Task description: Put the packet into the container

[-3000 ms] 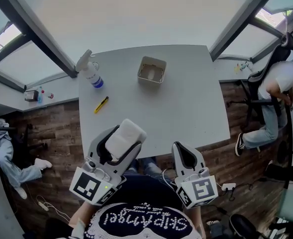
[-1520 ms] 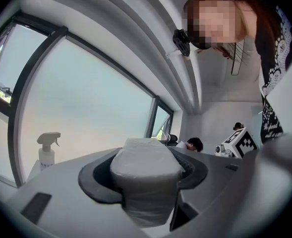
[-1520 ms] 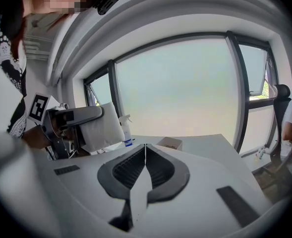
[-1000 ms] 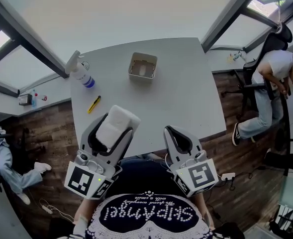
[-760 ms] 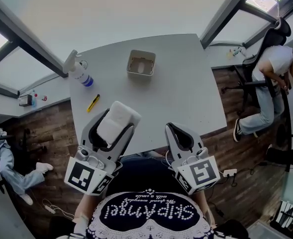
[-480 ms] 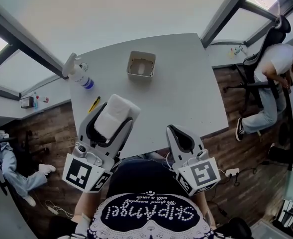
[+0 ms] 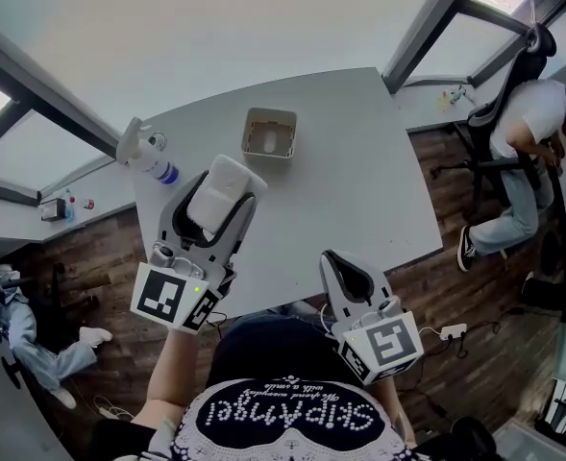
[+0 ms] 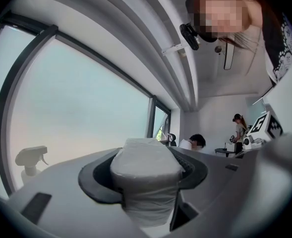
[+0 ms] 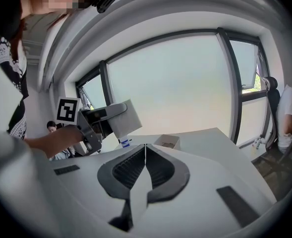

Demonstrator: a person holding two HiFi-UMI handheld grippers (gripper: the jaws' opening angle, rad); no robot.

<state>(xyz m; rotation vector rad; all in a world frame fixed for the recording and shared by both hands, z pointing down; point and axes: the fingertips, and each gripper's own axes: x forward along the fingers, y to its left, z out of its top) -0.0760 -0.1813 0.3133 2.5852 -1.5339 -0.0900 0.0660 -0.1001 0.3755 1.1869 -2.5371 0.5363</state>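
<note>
As the left claw (image 7: 221,200) advanced from the near edge to mid-frame over the tabletop (image 7: 350,171), the packet (image 7: 223,177) clamped between its jaws came near the container (image 7: 269,134), which lay just above it in frame; delivery was not yet done. Left arm extended forward, claw pointed toward the container. Right claw (image 7: 346,275), lower right, was closed and empty, held back at the tabletop's near edge.

container (image 7: 269,133): open top, 1 o'clock of left gripper (image 7: 223,182) and packet (image 7: 217,192) | between: bare table (image 7: 359,181) | spray bottle (image 7: 146,150): 10 o'clock, near
</note>
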